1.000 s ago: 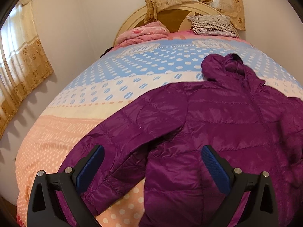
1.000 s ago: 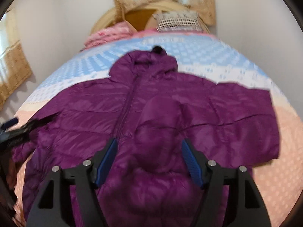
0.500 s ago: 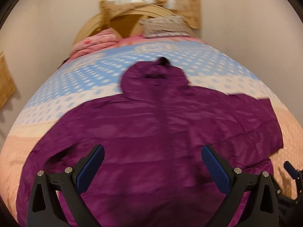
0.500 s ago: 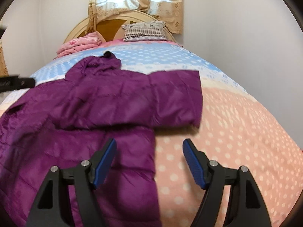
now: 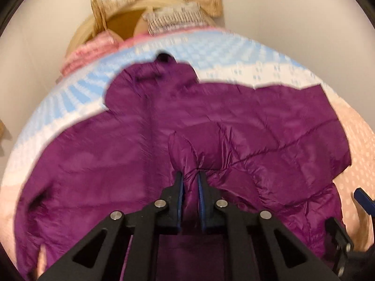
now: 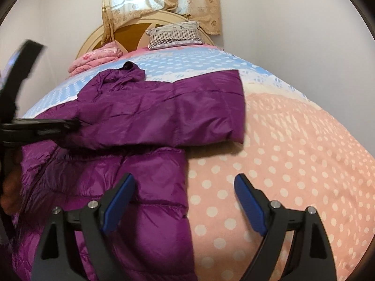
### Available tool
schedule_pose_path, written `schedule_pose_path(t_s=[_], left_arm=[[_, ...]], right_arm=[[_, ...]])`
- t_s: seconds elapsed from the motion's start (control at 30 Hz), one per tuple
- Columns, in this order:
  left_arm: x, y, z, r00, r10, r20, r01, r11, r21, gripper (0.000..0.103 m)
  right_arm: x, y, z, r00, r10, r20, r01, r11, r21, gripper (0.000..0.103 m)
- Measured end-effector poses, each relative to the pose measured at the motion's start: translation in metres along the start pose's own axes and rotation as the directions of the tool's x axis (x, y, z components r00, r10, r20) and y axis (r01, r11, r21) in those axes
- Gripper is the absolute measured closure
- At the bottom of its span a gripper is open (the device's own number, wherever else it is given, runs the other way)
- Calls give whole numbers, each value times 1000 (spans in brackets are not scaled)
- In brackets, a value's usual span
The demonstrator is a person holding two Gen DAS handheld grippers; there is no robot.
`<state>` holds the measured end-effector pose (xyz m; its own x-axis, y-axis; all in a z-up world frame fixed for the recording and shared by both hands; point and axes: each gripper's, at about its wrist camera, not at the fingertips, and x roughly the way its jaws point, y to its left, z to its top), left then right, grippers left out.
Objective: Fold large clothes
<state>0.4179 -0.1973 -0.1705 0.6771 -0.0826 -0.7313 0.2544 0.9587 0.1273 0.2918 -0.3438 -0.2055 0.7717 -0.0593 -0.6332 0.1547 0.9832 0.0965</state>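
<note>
While your left tool [image 5: 190, 180] is closing on the jacket [image 5: 246, 126] cuff and the right tool [image 6: 185, 188] is opening empty, lift slowly.

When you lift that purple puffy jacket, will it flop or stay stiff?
Probably flops: the purple jacket already bunches where the left gripper is closing on a fold. Its shiny quilted shell might slip. It looks puffy, so likely light.

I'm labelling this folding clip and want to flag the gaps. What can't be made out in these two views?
- Purple jacket, left wrist view: motion blur hides the quilting and zip.
- Jacket hem, both views: cut off by the bottom edge and the gripper frames.
- Left gripper, right wrist view: its fingertips blur against the jacket, so the pinched spot is unclear.
</note>
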Motion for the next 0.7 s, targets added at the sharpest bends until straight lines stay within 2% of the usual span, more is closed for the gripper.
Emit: schedule_pose_path(t_s=[0.13, 0.3, 0.57, 0.7], left_arm=[[-32, 35, 5, 991, 84, 104, -86, 996, 14, 93], [-50, 69, 3, 972, 174, 159, -177, 984, 3, 94], [-38, 101, -19, 958, 253, 137, -252, 967, -24, 94], [-23, 112, -36, 955, 282, 95, -281, 959, -24, 94]], right_arm=[[1, -1, 0, 1000, -4, -3, 4, 1000, 8, 14], [5, 1, 2, 1000, -11, -18, 11, 1000, 3, 14], [11, 1, 4, 999, -15, -34, 15, 1000, -3, 14], [13, 0, 5, 999, -13, -40, 13, 1000, -3, 14]])
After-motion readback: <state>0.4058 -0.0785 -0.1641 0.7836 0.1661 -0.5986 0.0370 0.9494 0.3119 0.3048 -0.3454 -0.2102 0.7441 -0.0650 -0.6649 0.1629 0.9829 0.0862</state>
